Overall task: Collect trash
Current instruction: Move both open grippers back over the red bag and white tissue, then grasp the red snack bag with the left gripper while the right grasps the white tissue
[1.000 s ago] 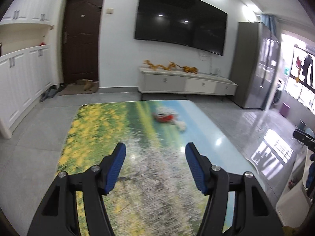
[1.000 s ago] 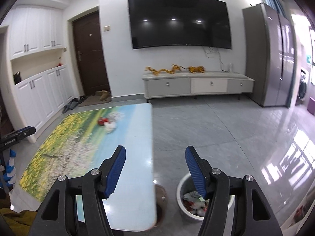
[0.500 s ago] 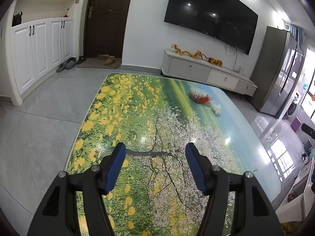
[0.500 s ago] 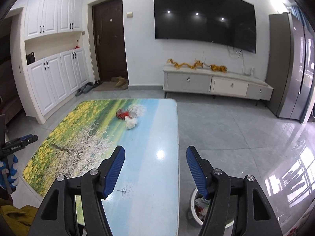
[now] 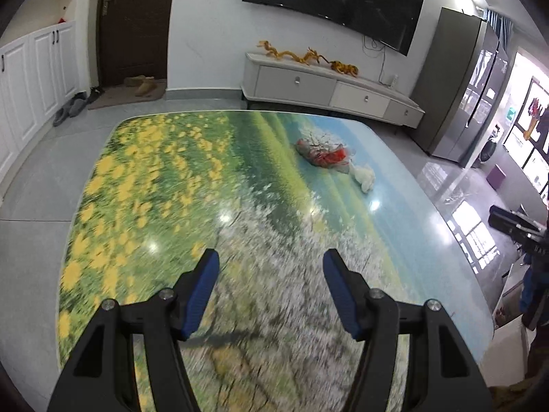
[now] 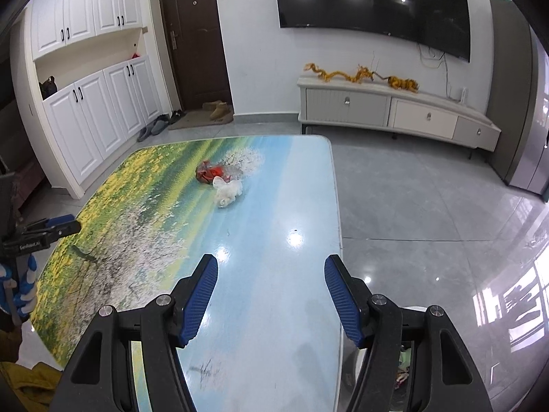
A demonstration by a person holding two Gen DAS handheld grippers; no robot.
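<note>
A crumpled red wrapper (image 5: 324, 155) (image 6: 211, 172) and a wad of white tissue (image 5: 364, 175) (image 6: 227, 190) lie together on the far part of a table (image 5: 164, 185) (image 6: 274, 206) printed with flowers and sky. My left gripper (image 5: 267, 266) hovers open over the near middle of the table, nothing between its blue pads. My right gripper (image 6: 271, 269) is open too, above the table's near right side, well short of the trash. A white bin (image 6: 408, 367) with trash inside shows under my right gripper, beside the table's edge.
Glossy grey floor surrounds the table. A white TV console (image 6: 394, 110) stands against the far wall under a large TV (image 6: 374, 7). White cupboards (image 6: 85, 103) and a dark door (image 6: 195, 37) are at the left, with shoes (image 6: 154, 127) by them. A grey fridge (image 5: 459, 86) stands at the right.
Both grippers have moved forward over the table and tilted downward, so the red wrapper and tissue appear closer. Both stayed open and empty.
</note>
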